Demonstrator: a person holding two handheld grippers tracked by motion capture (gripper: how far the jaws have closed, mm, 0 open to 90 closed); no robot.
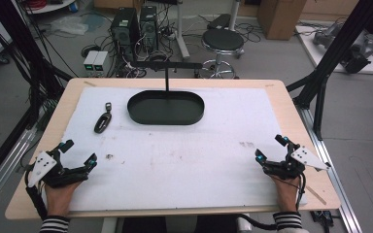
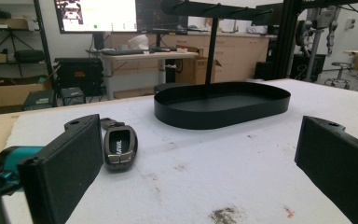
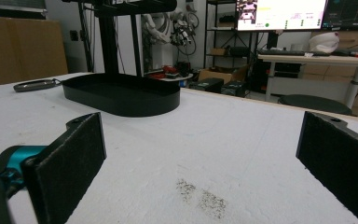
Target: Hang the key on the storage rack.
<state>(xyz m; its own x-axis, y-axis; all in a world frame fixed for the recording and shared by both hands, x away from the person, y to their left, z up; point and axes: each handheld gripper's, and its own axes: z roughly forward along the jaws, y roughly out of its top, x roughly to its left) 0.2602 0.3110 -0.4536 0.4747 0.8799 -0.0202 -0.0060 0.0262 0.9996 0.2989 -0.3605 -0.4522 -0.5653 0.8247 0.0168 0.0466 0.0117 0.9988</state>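
Currently I am holding my left gripper [image 1: 80,153] low over the near left corner of the white mat [image 1: 175,155], its jaws spread wide with nothing between them. My right gripper [image 1: 271,148] is hovering over the near right corner, jaws likewise parted and empty. Flat, matte black pads [image 2: 63,163] with a fine foam-like grain are facing each other across each gap, and teal fittings are showing behind them.

The mat is lying on a pale wooden table [image 1: 291,97]; its surface is fibrous and carrying small dark smudges [image 3: 205,198]. A shallow oval tray [image 1: 166,108] of smooth black metal is sitting at the far middle, with a slim black post and crossbar [image 1: 167,64] rising behind it. A rounded, glossy dark key fob [image 1: 103,121] is lying flat on the mat, left of the tray and well apart from both grippers.
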